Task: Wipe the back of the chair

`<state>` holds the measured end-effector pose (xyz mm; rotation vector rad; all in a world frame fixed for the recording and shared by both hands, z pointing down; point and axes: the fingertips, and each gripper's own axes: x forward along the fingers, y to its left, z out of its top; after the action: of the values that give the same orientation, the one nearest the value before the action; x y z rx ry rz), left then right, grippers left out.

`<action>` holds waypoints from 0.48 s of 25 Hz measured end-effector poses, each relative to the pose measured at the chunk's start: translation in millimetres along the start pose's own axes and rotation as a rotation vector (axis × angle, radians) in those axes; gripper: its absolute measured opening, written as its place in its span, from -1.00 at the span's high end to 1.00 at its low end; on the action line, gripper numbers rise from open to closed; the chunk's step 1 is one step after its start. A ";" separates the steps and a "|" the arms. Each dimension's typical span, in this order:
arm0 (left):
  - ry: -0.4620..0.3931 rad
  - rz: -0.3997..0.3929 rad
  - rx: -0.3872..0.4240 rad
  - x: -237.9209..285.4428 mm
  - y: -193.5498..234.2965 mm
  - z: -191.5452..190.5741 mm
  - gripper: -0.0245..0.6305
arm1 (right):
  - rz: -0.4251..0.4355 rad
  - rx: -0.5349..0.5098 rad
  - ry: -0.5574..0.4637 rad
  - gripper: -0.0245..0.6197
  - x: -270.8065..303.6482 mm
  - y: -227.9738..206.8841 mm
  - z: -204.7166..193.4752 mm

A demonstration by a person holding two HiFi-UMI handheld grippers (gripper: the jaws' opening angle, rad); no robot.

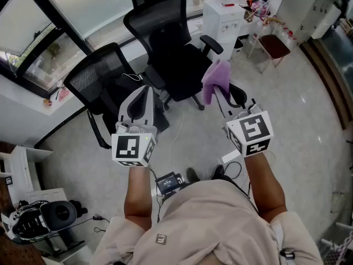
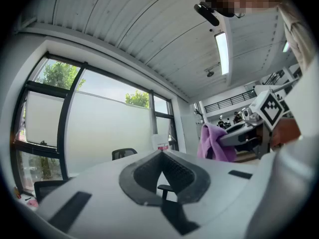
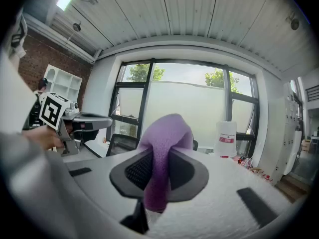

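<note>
Right gripper [image 3: 158, 158]: jaws clamped on limp purple fleece cloth [image 3: 167, 128] | left gripper [image 2: 160, 156]: jaws together, empty | black mesh-backed office chair [image 1: 160, 12]: ahead, well apart | mesh probably yields, castors roll; steady by back's rim

No words, numbers or brand names can be read. The marker cube [image 1: 134, 148] of the left gripper [image 2: 160, 158] and the marker cube [image 1: 251, 132] of the right gripper [image 3: 158, 158] show black-and-white square patterns, not letters. The water bottle [image 3: 227, 136] has a red label with print too small to read. A small square emblem [image 1: 160, 239] on the person's shirt [image 1: 220, 220] is illegible.
</note>
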<state>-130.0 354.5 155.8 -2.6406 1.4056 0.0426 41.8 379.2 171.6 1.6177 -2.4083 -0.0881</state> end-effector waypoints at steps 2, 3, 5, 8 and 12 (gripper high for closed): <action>0.001 0.000 -0.002 0.4 3.0 0.7 0.90 | -0.001 0.000 0.001 0.77 2.0 0.8 2.3; 0.001 0.000 -0.002 0.4 4.2 0.8 0.90 | -0.001 0.000 0.001 0.77 2.7 1.2 3.0; 0.003 -0.001 0.000 0.1 5.8 0.8 0.90 | -0.002 0.000 0.000 0.77 3.7 1.9 3.6; 0.005 -0.003 0.000 0.4 8.2 1.0 0.90 | -0.004 0.002 0.001 0.77 5.7 2.4 4.1; 0.006 -0.004 -0.001 2.3 11.0 1.3 0.90 | -0.007 0.005 0.005 0.77 8.7 1.8 4.5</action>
<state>-137.8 346.7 153.0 -2.6462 1.4030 0.0345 36.0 371.5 169.0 1.6264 -2.4018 -0.0793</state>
